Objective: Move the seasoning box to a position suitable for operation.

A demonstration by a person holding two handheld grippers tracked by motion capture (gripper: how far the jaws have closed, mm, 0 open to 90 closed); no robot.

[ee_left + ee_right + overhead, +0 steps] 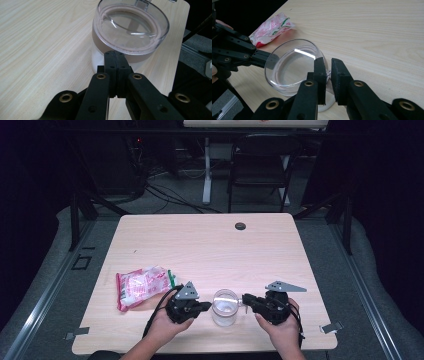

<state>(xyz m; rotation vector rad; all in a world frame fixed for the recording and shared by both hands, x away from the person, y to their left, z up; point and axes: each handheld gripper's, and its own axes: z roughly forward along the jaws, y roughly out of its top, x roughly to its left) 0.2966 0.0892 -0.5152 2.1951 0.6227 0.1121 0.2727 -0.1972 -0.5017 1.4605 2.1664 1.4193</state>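
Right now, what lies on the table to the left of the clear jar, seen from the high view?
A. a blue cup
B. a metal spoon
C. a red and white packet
C: a red and white packet lies left of the jar.

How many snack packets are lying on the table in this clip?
1. The red-and-white packet lies near the table's front left, just beyond the left gripper. None seems hidden.

Left black two-jaw claw [206, 306]: jaws pressing together, pointing right.
Right black two-jaw claw [246, 298]: jaws sitting slightly parted, pointing left.
Hands: each gripping its claw from below.
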